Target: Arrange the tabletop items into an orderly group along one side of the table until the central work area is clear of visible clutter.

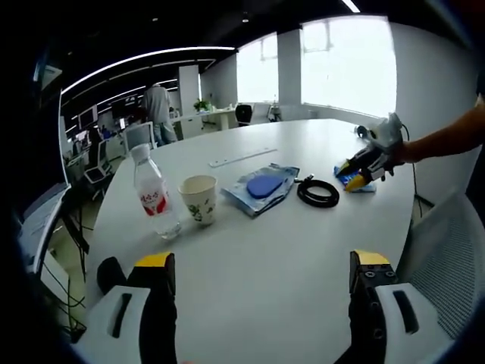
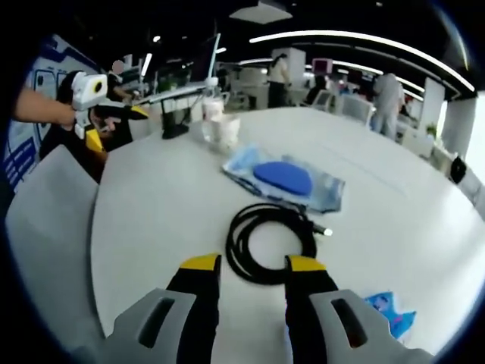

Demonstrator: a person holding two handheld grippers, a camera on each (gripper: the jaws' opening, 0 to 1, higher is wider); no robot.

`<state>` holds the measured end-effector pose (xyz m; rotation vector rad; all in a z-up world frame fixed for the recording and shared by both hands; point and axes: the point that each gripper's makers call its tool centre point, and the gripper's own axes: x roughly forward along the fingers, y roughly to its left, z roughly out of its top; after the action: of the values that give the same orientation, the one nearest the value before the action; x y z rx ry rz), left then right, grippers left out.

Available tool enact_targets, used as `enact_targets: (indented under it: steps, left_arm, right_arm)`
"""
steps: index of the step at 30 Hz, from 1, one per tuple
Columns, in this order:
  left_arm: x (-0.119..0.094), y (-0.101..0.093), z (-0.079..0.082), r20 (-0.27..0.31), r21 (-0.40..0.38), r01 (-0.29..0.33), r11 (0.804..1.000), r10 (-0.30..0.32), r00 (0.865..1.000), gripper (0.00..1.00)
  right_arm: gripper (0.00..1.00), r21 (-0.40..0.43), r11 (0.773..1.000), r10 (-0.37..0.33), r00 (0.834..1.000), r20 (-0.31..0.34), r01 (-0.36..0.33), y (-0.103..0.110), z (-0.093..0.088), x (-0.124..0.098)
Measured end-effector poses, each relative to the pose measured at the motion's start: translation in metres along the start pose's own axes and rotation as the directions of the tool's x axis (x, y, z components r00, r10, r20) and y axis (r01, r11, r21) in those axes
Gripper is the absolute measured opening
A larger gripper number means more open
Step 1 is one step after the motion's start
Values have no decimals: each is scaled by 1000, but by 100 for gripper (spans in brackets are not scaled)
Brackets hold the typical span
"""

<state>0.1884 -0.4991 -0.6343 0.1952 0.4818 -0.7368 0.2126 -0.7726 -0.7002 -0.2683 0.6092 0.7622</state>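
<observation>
Claws first: the left claw point(image 1: 261, 265) hangs released over the bare near tabletop point(image 1: 258, 303); the right claw point(image 2: 253, 267) is spread, empty, just short of the cable point(image 2: 269, 241). Across the tabletop's middle lie the blue pouch point(image 2: 284, 179), its long axis running toward the cup point(image 1: 198, 199), then the coiled cable, its plug pointing at the pouch. Bottle point(image 1: 154, 192) and cup stand upright together. A small blue packet point(image 2: 391, 312) lies beside the right claw.

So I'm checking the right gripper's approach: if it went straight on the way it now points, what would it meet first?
The right gripper, open, points at the coiled black cable lying on the white table; it would likely meet the coil's near edge first. Beyond lies the clear bag with a blue item. Its height above the table is unclear.
</observation>
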Motion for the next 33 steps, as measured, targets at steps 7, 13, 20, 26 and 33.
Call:
enact_targets:
  steps: [7,13,20,26,33]
  left_arm:
    - [1,-2,0,-6,2,6,1000,-6,1000,94]
    - [0,-2,0,1,-17,2,1000,-2,1000,94]
    - [-3,-5,-6,-11,-19,4,1000,-5,1000,93]
    - [-4,-4,-10,-16,-30,-1,1000,0,1000,93]
    - [1,-11,-9,-16,-27,22,999,-23,1000,93]
  right_arm:
    - [30,-5,1000,21,999,-26,-21,3,-4,10]
    - [30,5,999,36,998,-57,-36,7,-13,16]
    - [28,12,999,34,994,-100,-33,8,-21,22]
    - [23,-2,1000,26,991,-130,-27,5,-23,24]
    - [19,-24,999,20,988,-152,-23,5,-27,20]
